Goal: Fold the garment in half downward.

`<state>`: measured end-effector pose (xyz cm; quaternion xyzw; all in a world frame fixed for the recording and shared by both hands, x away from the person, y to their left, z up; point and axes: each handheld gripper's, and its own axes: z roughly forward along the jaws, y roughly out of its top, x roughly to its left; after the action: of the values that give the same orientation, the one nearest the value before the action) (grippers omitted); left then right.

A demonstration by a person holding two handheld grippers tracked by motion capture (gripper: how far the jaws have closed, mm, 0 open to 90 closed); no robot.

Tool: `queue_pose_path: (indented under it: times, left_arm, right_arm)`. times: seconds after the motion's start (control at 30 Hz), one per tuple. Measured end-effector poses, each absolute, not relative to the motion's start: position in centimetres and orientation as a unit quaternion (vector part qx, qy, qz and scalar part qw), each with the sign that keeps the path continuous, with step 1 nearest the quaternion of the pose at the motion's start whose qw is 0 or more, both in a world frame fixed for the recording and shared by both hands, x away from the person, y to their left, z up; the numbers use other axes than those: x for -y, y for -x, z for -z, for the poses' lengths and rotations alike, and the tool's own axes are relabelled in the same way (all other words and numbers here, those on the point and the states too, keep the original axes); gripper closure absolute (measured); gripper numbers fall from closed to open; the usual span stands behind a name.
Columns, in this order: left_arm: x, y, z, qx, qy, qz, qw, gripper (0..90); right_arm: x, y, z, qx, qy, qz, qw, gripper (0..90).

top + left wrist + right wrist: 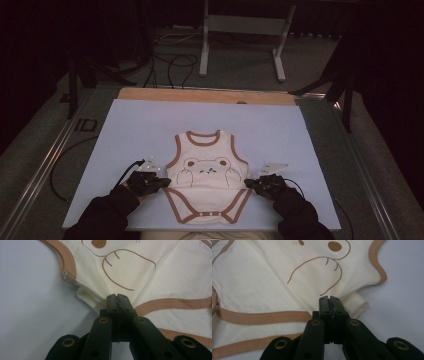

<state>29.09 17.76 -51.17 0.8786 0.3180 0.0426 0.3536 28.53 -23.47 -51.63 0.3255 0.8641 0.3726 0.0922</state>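
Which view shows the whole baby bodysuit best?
The high view: the baby bodysuit lies complete on the blue mat. The two gripper views show close-up side edges, pinched by the left gripper and right gripper.

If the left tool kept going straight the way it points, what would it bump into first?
The left tool is already shut on the edge of the baby bodysuit. Going straight on, it would probably push into that cream cloth first, near the drawn bear paw.

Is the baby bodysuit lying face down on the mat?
No, the bodysuit lies face up, its bear print showing on top.
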Motion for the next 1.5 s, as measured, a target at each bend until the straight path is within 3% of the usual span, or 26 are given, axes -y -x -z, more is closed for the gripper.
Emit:
queue_pose_path:
  times: [0.53,0.7,0.83,1.0,1.2,1.23,1.5]
  left_arm:
    - [-17.6,-29.1,51.2,-0.310,-0.883,-0.045,0.350,89.1]
    - [-17.8,-28.7,50.9,-0.300,-0.881,-0.046,0.364,82.5]
    - [-18.1,-28.4,50.3,-0.297,-0.877,-0.054,0.375,74.2]
    - [-18.1,-28.2,49.6,-0.292,-0.876,-0.057,0.380,61.7]
    - [-18.1,-28.2,49.0,-0.276,-0.881,-0.057,0.379,46.0]
    - [-18.1,-28.1,48.9,-0.276,-0.880,-0.056,0.381,37.8]
    - [-17.9,-28.2,48.2,-0.262,-0.883,-0.060,0.384,13.4]
  right_arm:
    - [23.5,-28.5,51.7,-0.862,-0.329,-0.377,0.087,88.7]
    - [23.6,-28.5,51.4,-0.858,-0.335,-0.382,0.080,83.3]
    - [23.5,-28.4,51.0,-0.855,-0.332,-0.391,0.077,68.7]
    - [23.1,-28.3,50.4,-0.852,-0.323,-0.401,0.091,39.4]
    - [23.0,-28.6,49.7,-0.843,-0.328,-0.417,0.093,22.2]
    - [23.1,-28.6,49.6,-0.843,-0.324,-0.420,0.087,17.1]
    - [23.1,-28.8,49.5,-0.844,-0.317,-0.424,0.089,12.4]
